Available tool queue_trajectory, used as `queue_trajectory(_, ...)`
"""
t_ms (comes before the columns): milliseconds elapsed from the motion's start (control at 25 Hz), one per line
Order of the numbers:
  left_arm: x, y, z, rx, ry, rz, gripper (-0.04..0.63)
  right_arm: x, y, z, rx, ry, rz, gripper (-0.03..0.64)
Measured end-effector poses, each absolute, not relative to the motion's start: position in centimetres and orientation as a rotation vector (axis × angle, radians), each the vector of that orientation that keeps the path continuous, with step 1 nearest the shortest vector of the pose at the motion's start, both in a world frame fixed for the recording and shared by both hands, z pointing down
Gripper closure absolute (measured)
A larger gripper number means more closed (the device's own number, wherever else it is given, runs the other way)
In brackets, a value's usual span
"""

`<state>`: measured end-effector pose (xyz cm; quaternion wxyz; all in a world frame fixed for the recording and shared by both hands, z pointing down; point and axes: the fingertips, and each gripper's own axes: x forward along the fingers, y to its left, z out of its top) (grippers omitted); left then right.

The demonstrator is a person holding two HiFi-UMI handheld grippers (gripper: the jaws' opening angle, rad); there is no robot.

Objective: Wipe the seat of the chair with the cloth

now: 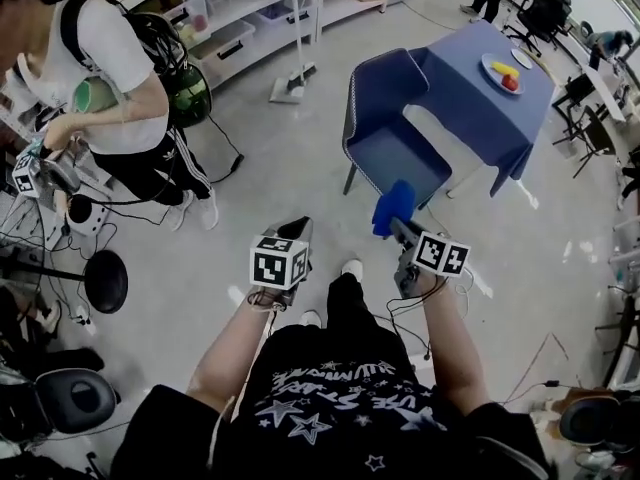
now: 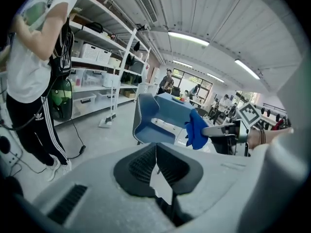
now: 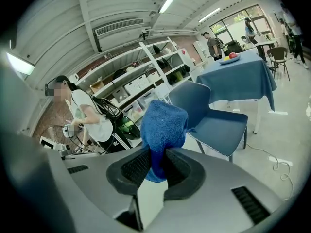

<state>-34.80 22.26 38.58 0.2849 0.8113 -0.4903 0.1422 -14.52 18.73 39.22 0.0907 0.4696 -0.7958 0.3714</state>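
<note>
A blue terry cloth (image 1: 393,206) is bunched and clenched in the jaws of the right gripper (image 1: 398,224), held in the air. In the right gripper view the cloth (image 3: 163,125) rises from between the two dark pads of that gripper (image 3: 156,165) and flops over at the top. It does not touch the chair.

The chair (image 1: 395,133) is a blue shell with thin metal legs, standing on the floor at 12 o'clock from the cloth in the head view. Its seat (image 1: 398,160) faces the person and is bare. In the right gripper view the seat (image 3: 221,126) lies at 3 o'clock from the cloth, a little way beyond it.

The left gripper (image 1: 299,228) is held level at 9 o'clock from the right one, near it. Its own view shows the jaws (image 2: 156,160) pressed together with nothing between them, pointing towards the chair (image 2: 153,123) and the cloth (image 2: 196,129).

At 2 o'clock from the chair, just beside it, stands a desk (image 1: 475,108) draped in blue. It carries a white plate (image 1: 490,65) with yellow and red food.

At 10 o'clock in the head view, a second person (image 1: 115,78) in a white shirt and black trousers bends over, well apart from the chair. White shelving (image 1: 250,8) with storage boxes runs along the top edge, at 11 o'clock from the chair.
</note>
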Motion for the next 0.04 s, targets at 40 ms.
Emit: queue_trajectory(40,-34.9,22.58,38.51,2.173,-1.314,0.373,0.574,-14.57,19.18,39.3,1.396,-2.368,1.099,0.545)
